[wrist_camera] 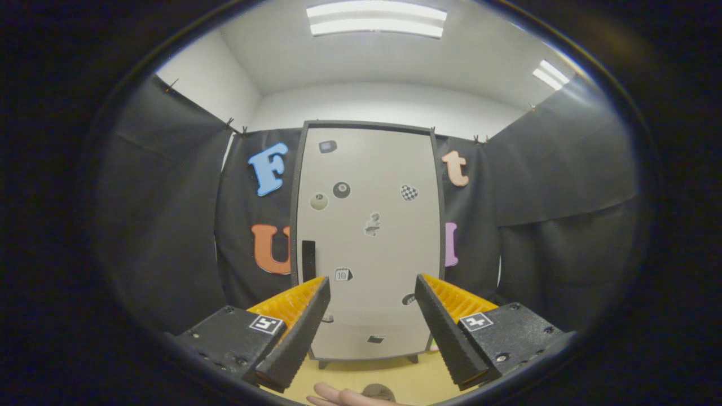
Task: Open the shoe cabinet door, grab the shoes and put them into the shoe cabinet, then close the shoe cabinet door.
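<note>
My gripper [372,290] is spread wide, holding nothing. Beyond it the tall shoe cabinet [366,242] stands upright, door shut, its dark handle [308,260] vertical at the left edge. A hand [344,397] lies on the yellow floor [406,378] below my fingers.

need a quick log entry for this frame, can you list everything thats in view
shoe cabinet: one, pale grey door with dark frame, shut, upright against the booth wall, beyond the fingers
door handle: one, black, upright on the door's left side
stickers: several, mostly dark, scattered on the door
floor: yellow, under the cabinet's short feet
ceiling lights: two fixtures, white, overhead
hand: one, low between the fingers, by a dark object too cut off to name
gripper: one, fingers open, holding nothing, aimed at the door
</note>
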Demonstrator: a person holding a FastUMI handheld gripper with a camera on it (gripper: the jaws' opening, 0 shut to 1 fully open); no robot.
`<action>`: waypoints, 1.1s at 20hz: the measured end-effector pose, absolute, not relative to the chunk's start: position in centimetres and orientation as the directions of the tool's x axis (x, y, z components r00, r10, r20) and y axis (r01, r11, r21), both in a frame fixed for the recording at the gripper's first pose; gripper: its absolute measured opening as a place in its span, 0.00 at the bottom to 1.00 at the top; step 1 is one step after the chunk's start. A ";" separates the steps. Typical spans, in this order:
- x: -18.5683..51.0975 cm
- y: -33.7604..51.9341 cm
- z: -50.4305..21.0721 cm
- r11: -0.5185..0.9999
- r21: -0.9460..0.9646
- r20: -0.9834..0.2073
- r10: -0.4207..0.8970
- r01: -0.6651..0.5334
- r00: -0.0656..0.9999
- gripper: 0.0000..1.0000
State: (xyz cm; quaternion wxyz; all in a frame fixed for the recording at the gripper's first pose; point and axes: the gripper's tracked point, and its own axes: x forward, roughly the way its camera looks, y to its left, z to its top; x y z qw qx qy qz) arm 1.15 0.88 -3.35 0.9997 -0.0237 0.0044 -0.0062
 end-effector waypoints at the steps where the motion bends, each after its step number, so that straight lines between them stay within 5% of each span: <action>1: 1.4 1.4 -3.5 0.998 -0.058 -0.005 -0.004 0.003 1.000 0.99; 16: 3.8 4.0 -3.0 0.997 -0.061 0.030 0.043 -0.042 0.999 0.98; 22: 10.1 8.1 -4.0 0.992 0.016 -0.050 0.128 -0.128 0.990 0.99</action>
